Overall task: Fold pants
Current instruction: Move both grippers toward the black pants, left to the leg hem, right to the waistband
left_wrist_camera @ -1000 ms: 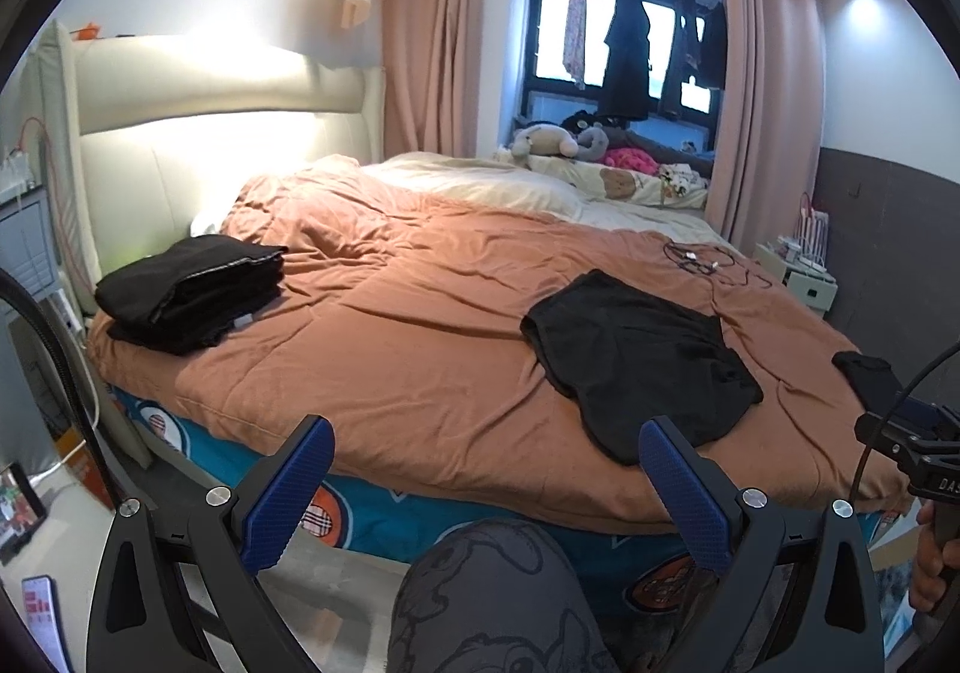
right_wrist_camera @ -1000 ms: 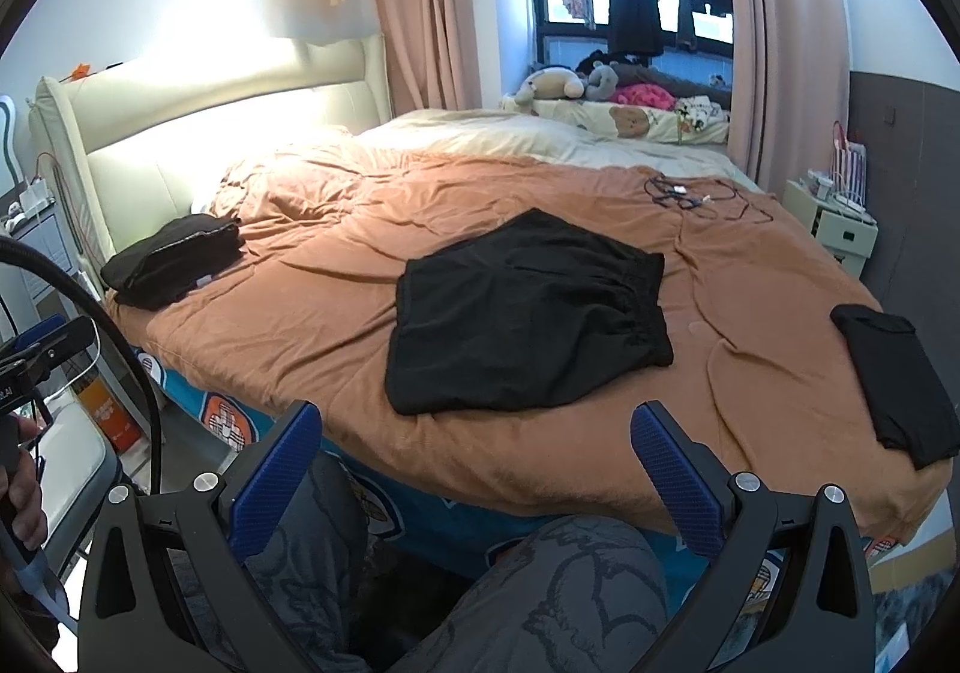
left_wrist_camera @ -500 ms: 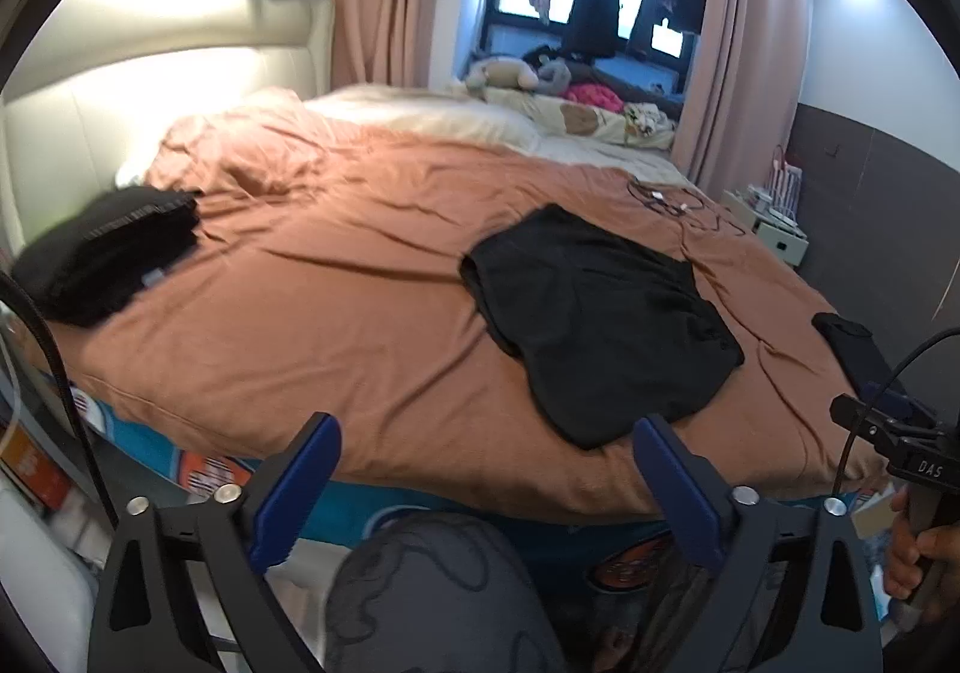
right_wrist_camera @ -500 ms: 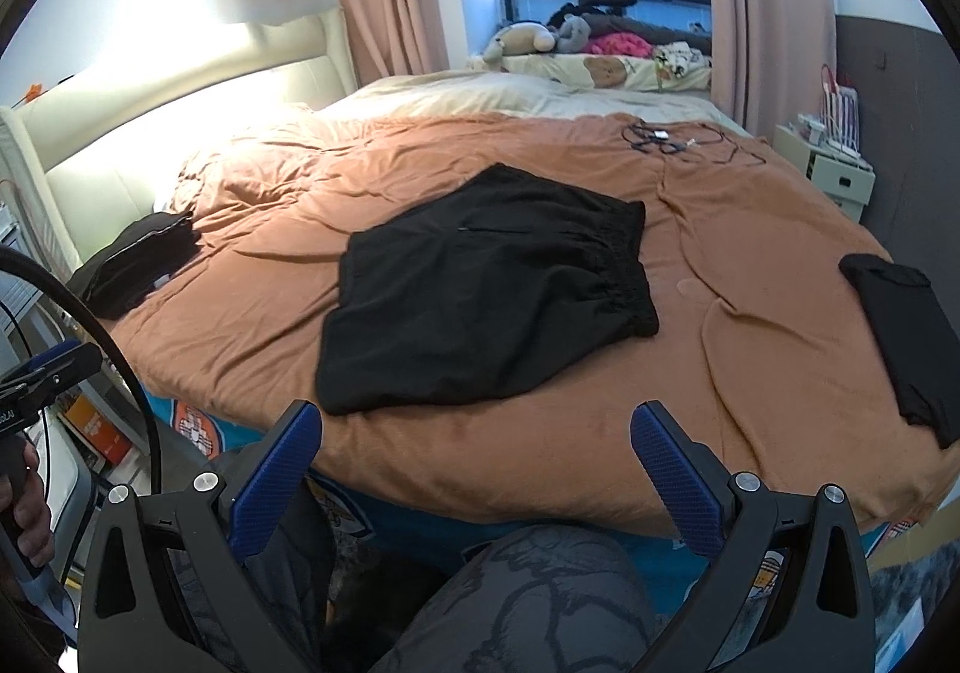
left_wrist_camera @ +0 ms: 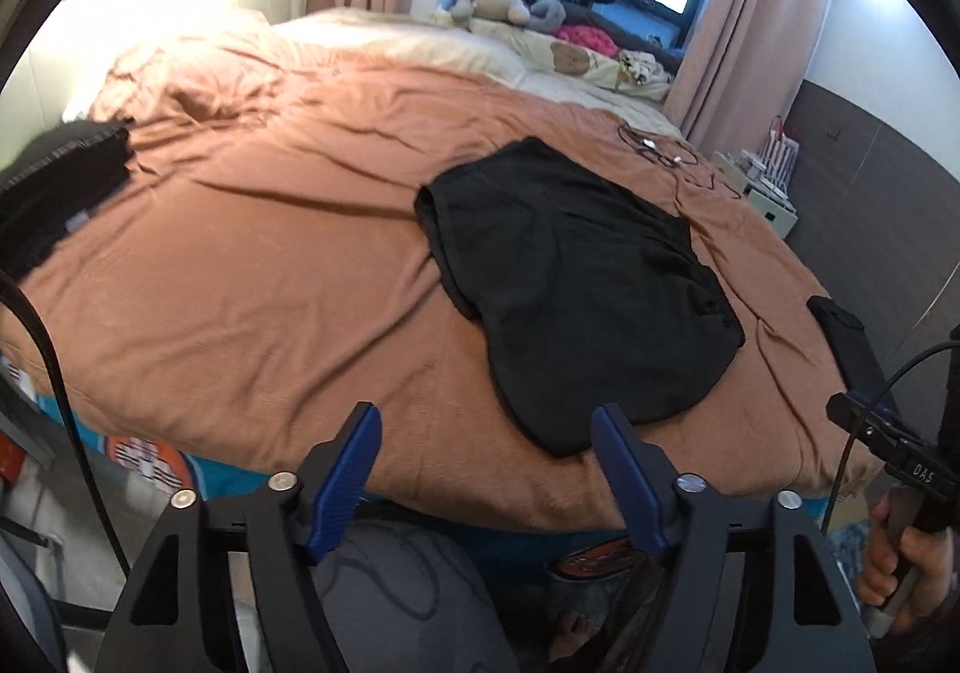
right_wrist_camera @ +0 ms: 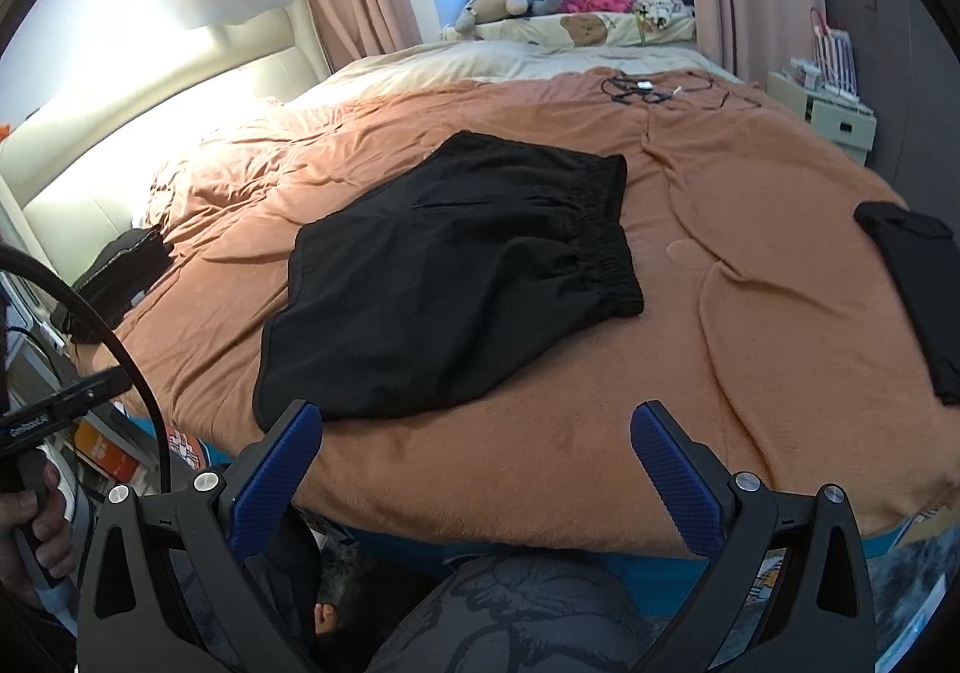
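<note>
Black shorts [left_wrist_camera: 576, 283] lie spread flat on the brown bedspread [left_wrist_camera: 270, 265], with the elastic waistband toward the right in the right wrist view [right_wrist_camera: 456, 277]. My left gripper [left_wrist_camera: 486, 427] hovers over the bed's near edge, just short of the shorts' near hem; its jaws are closing and hold nothing. My right gripper [right_wrist_camera: 474, 427] stands wide open above the near edge, in front of the shorts' lower hem, with nothing between its blue pads [right_wrist_camera: 675, 469].
A folded black stack [left_wrist_camera: 54, 193] sits at the bed's left edge. Another black garment [right_wrist_camera: 918, 289] lies at the right edge. Cables [right_wrist_camera: 648, 91] lie at the far side, pillows and plush toys [right_wrist_camera: 510, 4] beyond. The person's knee [right_wrist_camera: 510, 613] is below the grippers.
Both grippers came closer to the bed and tilted down, so the shorts look larger. The left jaws have narrowed. The folded stack slid toward the left edge of the left view.
</note>
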`<act>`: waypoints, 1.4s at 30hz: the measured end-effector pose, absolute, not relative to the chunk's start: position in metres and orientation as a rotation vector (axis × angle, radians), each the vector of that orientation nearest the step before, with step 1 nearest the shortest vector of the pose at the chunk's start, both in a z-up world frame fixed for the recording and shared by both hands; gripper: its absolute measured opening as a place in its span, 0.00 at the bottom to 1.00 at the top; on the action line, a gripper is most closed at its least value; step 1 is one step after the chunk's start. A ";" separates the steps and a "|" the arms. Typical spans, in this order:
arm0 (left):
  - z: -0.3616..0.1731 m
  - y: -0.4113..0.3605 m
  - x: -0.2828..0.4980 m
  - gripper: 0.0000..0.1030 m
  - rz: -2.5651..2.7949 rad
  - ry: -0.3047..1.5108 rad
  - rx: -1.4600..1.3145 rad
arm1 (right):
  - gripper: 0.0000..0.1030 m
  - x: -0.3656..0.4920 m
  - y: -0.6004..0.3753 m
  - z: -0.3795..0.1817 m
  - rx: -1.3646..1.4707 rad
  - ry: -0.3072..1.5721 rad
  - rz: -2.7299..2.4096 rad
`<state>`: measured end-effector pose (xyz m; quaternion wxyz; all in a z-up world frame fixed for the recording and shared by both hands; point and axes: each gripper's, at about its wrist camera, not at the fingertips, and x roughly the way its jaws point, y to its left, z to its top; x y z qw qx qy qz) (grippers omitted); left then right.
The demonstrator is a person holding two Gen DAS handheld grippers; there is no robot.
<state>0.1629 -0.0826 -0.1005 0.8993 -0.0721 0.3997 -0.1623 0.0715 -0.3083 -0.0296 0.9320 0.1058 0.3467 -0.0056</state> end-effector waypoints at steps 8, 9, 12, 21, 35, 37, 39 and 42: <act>-0.127 -0.097 0.195 0.63 -0.384 0.938 -0.248 | 0.93 0.094 -0.331 -0.044 0.263 0.765 0.022; -0.131 -0.100 0.199 0.63 -0.393 0.953 -0.260 | 0.93 0.097 -0.334 -0.045 0.269 0.772 0.024; -0.139 -0.107 0.207 0.62 -0.419 0.994 -0.291 | 0.93 0.104 -0.341 -0.047 0.291 0.785 0.031; -0.163 -0.130 0.228 0.62 -0.461 1.103 -0.308 | 0.93 0.118 -0.359 -0.057 0.364 0.819 0.026; -0.191 -0.125 0.263 0.62 -0.437 1.215 -0.433 | 0.83 0.164 -0.381 -0.092 0.515 0.871 0.085; -0.193 -0.121 0.266 0.62 -0.440 1.219 -0.475 | 0.83 0.171 -0.385 -0.098 0.544 0.874 0.090; -0.194 -0.119 0.269 0.62 -0.442 1.218 -0.502 | 0.80 0.177 -0.389 -0.101 0.568 0.867 0.094; -0.195 -0.118 0.270 0.62 -0.440 1.209 -0.528 | 0.77 0.188 -0.391 -0.106 0.586 0.872 0.090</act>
